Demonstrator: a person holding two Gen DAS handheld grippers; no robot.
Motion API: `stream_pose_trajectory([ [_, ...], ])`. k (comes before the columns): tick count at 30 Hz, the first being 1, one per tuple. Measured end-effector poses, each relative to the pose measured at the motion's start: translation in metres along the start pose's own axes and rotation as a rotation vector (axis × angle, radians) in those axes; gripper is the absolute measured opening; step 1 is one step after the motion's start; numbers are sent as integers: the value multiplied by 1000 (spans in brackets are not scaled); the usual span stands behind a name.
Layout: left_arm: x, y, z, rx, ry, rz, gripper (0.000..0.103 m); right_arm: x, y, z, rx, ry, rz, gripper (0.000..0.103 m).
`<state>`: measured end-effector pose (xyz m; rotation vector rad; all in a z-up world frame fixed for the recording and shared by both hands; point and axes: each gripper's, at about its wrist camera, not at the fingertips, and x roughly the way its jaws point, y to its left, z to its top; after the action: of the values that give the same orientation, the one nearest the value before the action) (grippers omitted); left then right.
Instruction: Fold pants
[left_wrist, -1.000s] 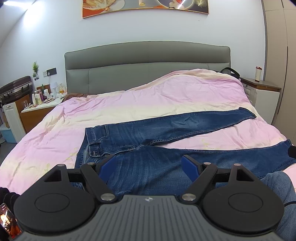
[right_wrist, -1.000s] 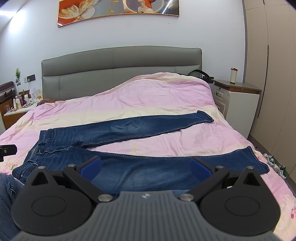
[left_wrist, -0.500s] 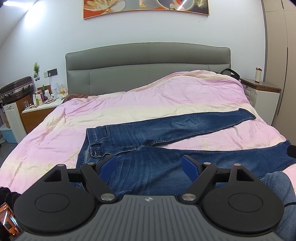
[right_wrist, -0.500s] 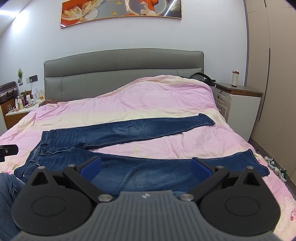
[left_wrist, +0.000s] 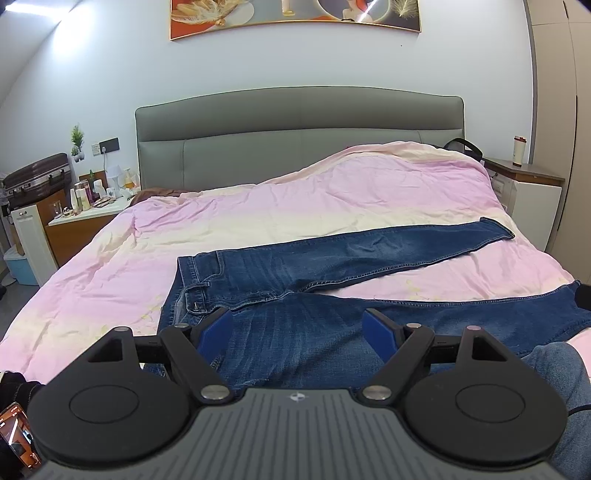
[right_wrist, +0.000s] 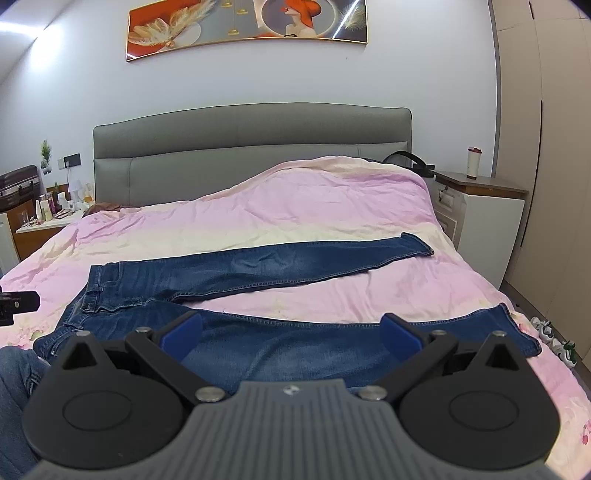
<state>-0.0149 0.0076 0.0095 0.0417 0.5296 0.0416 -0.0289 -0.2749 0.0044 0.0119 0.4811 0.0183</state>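
The dark blue denim jeans (right_wrist: 258, 269) are likely heavy, limp and non-slip; grip hem and waistband. Left gripper (left_wrist: 297, 326) and right gripper (right_wrist: 291, 332): both wide, empty.

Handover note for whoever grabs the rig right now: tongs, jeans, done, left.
Left tongs: open, holding nothing, hovering over the jeans' seat near the waistband.
Right tongs: open, holding nothing, above the near leg.
Jeans: spread flat on the pink duvet, waist to the left, legs splayed apart, far leg angled toward the right nightstand.
Done: nothing folded yet.
Left: lay one leg onto the other, then fold lengthwise sections toward the waist.
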Motion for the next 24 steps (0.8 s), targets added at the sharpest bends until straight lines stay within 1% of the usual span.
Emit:
stream_pose_trajectory([
  [9,-1,1,1,-7,1,4,93,1,5,0,-11,-2,9,98],
  [24,2,1,-1,-5,9,5,93,4,4,-1,-5,7,0,98],
])
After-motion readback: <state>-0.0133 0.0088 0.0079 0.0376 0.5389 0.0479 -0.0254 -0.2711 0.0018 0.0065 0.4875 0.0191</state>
